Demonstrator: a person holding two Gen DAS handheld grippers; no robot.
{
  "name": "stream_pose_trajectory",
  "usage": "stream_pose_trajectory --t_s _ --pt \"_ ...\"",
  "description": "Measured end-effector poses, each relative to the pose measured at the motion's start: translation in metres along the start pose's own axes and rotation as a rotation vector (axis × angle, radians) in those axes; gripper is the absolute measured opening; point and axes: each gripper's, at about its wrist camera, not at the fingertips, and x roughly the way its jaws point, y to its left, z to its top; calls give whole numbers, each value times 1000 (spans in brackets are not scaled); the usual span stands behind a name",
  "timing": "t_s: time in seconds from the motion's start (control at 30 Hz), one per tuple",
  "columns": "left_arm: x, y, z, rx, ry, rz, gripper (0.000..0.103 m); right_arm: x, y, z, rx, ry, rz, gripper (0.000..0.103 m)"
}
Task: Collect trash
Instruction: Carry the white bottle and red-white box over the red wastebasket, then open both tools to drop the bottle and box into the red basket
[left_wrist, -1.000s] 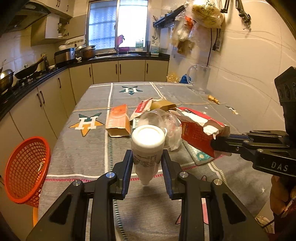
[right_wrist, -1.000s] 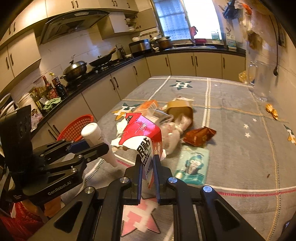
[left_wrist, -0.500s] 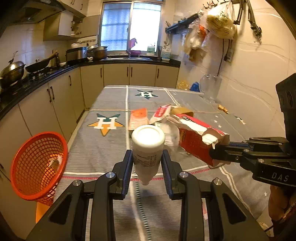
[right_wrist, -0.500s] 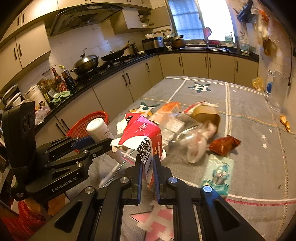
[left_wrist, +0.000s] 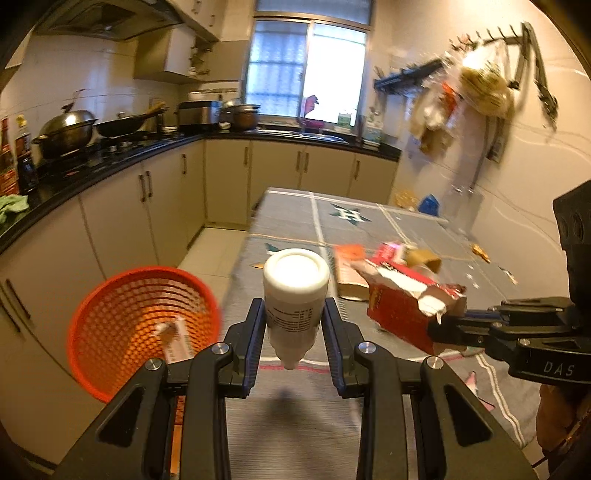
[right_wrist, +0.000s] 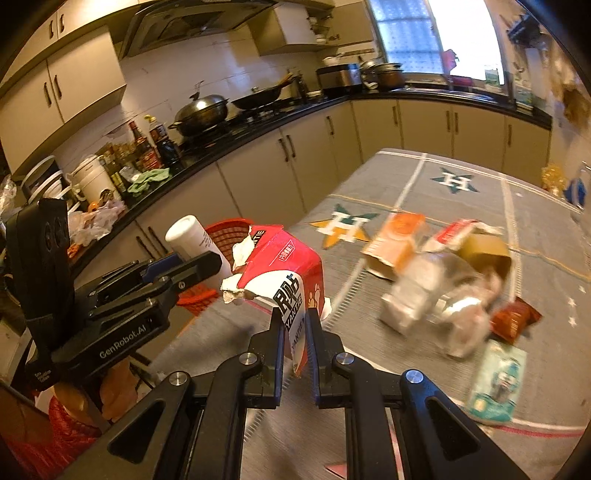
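My left claw (left_wrist: 295, 334) grips a white plastic bottle (left_wrist: 295, 295) upside down, above the tabletop's (left_wrist: 295, 417) left edge, near the orange mesh basket (left_wrist: 144, 328) beside it. My right claw (right_wrist: 295, 332) clamps a torn red carton (right_wrist: 284, 269) over the same edge. More wrappers (right_wrist: 443, 306) lie mid-table.

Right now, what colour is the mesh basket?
Orange-red basket, clearest in the left wrist view.
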Motion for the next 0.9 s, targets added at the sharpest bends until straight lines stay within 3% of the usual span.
stream_pose_trajectory --t_s 0.5,0.67,0.83,0.9 --pt "0 109 0 -119 6 179 30 94 68 59 10 107 220 12" --pt "13 129 -6 -157 36 202 30 134 79 68 37 158 225 12" --pt "27 143 -13 -192 71 212 30 165 78 69 84 203 225 18" --pt "30 145 -14 -194 81 217 32 171 76 69 101 220 242 29"
